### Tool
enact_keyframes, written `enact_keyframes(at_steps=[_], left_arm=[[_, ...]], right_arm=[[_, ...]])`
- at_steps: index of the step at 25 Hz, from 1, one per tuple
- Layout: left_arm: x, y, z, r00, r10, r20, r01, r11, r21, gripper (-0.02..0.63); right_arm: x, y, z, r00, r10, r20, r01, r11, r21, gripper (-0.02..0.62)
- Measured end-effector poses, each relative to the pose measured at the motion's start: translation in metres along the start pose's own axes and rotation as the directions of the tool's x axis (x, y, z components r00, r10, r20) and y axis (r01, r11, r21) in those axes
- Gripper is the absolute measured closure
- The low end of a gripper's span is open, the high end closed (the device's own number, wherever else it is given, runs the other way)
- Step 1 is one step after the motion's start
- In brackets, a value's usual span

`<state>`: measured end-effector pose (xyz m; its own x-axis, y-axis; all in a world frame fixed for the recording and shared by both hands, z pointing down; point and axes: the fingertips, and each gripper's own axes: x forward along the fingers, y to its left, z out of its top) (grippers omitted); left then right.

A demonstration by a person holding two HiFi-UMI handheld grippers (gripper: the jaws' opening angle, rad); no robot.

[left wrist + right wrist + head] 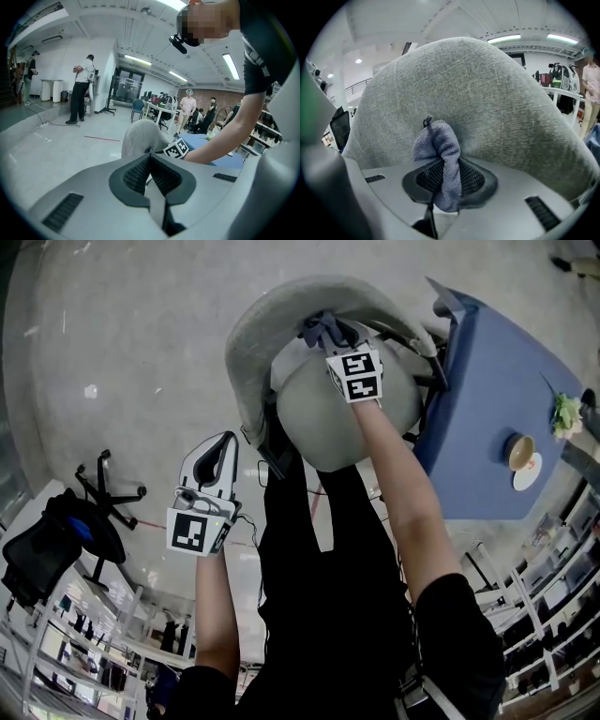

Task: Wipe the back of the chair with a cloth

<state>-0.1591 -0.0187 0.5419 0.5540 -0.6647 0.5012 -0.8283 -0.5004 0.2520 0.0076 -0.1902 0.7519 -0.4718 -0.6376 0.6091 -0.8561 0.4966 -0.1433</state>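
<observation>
We pinch the cloth (pixel 439 151) in our right gripper (pixel 333 339), top middle, at the chair back (pixel 251 336) to rub it | left gripper (pixel 223 448) closed, empty, held aside.

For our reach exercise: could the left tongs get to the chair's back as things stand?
Probably yes: the left tongs, shut and empty, face the chair back with nothing between them.

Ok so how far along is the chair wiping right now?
Done: the cloth is picked up and clamped in the right gripper's jaws. In hand: that cloth sits up against the grey chair back. Left: the wiping itself; nothing on the fabric shows how much has been covered. The left gripper is shut on nothing, held off to the side.
</observation>
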Motion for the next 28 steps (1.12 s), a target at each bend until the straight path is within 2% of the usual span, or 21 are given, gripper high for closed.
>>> enact_keyframes(at_steps=[9,19,23,28], left_arm=[[0.014,-0.009,0.004,1.0,-0.02,-0.002,0.02,1.0,0.008,0.583],[0.032,-0.022,0.008,0.999,-0.048,-0.012,0.049,0.998,0.029,0.583],[0.041,-0.032,0.01,0.997,-0.069,-0.017,0.07,0.997,0.037,0.583],[0.051,-0.044,0.014,0.995,-0.094,-0.016,0.095,0.994,0.046,0.583]], right_arm=[[-0.011,-0.033,-0.004,0.998,-0.061,-0.001,0.061,0.998,0.002,0.499],[-0.034,-0.073,-0.009,0.989,-0.143,0.032,0.14,0.987,0.079,0.499],[-0.049,-0.093,-0.015,0.978,-0.204,0.039,0.198,0.972,0.123,0.499],[-0.072,-0.117,-0.026,0.947,-0.319,0.045,0.306,0.934,0.184,0.5]])
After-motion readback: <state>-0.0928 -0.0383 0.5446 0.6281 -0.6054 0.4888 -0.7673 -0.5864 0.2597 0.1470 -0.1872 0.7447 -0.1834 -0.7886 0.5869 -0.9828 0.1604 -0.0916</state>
